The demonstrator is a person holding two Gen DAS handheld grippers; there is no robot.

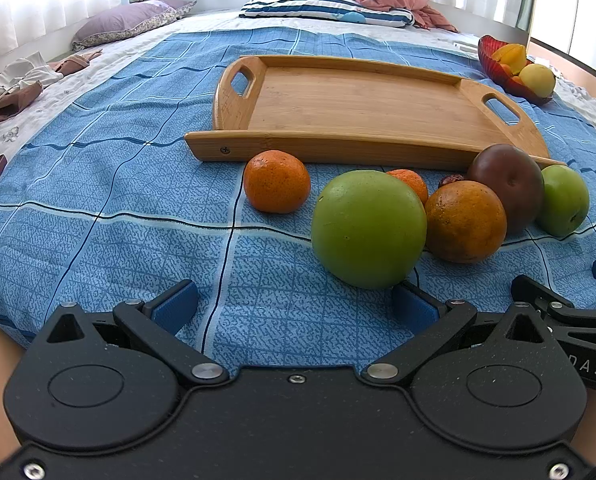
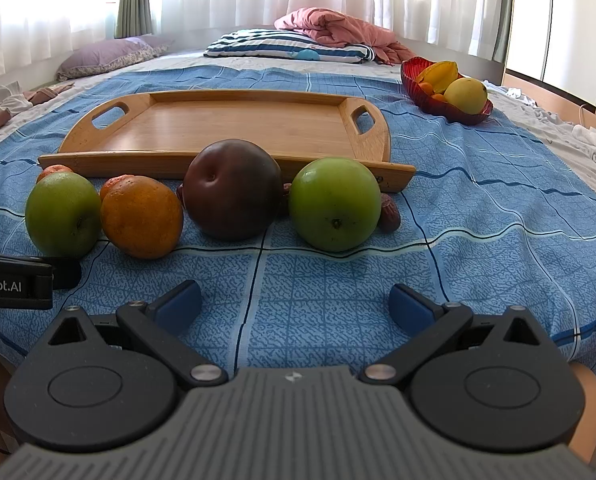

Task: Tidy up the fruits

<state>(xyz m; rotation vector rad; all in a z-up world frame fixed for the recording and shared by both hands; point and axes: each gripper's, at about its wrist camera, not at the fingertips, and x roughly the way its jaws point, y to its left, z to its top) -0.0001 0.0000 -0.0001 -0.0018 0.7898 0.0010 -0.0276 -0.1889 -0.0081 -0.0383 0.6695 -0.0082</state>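
A wooden tray (image 1: 358, 100) (image 2: 226, 124) lies bare on the blue bedspread. In front of it sits a row of fruit: a tangerine (image 1: 277, 181), a big green apple (image 1: 368, 229) (image 2: 63, 213), an orange (image 1: 465, 221) (image 2: 141, 216), a dark plum (image 1: 506, 184) (image 2: 231, 189) and a second green apple (image 1: 564, 200) (image 2: 335, 203). Small red dates (image 2: 390, 212) lie beside them. My left gripper (image 1: 296, 306) is open just short of the big apple. My right gripper (image 2: 296, 306) is open, empty, a little before the plum and second apple.
A red bowl (image 2: 450, 108) (image 1: 502, 76) holding a starfruit and yellow fruit stands at the back right. Pillows (image 2: 290, 50) and a pink quilt (image 2: 338, 32) lie at the bed's head. Clothes (image 1: 18, 84) lie at the left. The left gripper's body (image 2: 14, 284) shows at the right view's left edge.
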